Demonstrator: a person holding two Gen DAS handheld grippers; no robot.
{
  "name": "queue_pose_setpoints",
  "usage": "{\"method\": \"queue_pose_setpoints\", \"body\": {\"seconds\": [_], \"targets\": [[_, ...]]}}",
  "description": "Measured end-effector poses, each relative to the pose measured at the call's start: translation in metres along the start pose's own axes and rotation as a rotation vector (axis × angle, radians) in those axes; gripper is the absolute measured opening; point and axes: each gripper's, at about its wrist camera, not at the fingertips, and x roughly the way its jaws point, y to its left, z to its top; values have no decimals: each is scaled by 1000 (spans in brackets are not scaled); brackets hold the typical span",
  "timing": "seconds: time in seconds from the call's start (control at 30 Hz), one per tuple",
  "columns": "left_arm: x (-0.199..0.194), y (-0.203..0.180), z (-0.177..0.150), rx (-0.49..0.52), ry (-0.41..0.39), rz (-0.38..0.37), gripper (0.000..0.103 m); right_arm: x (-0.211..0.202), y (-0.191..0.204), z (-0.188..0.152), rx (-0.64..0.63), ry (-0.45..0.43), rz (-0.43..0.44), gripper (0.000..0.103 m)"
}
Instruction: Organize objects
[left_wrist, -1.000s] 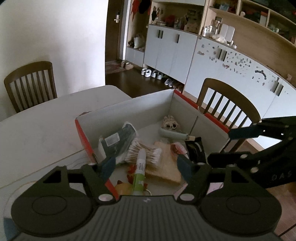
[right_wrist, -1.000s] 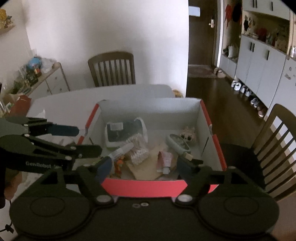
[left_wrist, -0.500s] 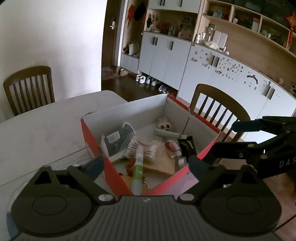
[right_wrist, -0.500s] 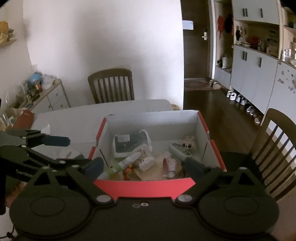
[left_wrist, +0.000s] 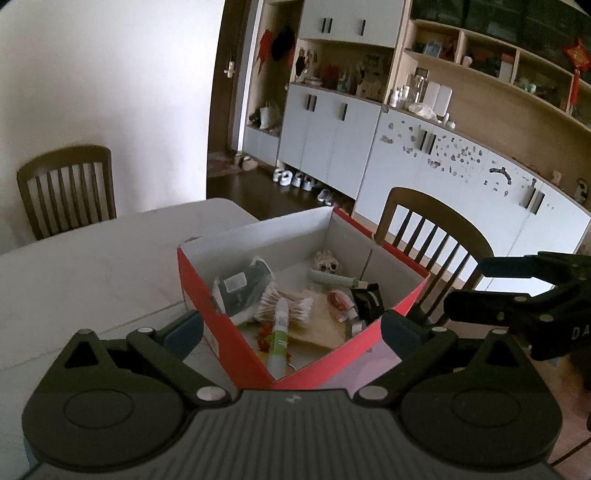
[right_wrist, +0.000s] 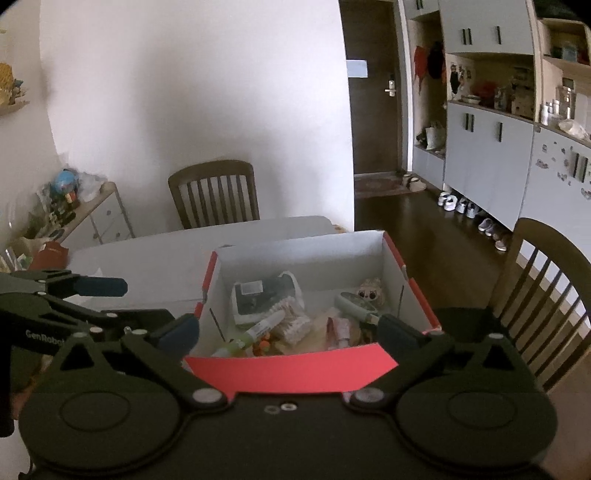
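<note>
Red box of clutter on white table, jaws wide apart

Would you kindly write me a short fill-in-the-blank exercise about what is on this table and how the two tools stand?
1. The cardboard box with white inner walls is ___ on the outside.
2. The white-and-green tube lies ___ the box.
3. The left tool and the right tool both have their jaws ___, gripping nothing.
4. The box rests on a white table flanked by dark wooden ___.

Missing words: red; inside; open; chairs
</note>
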Motion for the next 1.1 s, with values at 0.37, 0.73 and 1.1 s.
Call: {"method": "queue_pose_setpoints", "body": {"seconds": [0.37,0.73,1.1], "targets": [[-18,-5,-5,13,-46,-23,103,-7,6,-10,24,-1,-16,103],[-15,-10,-7,24,-38,-15,103,-10,10,-12,20,-4,-27,103],[-15,-3,-6,20,-33,3,103,-10,13,-10,28,4,-35,103]]}}
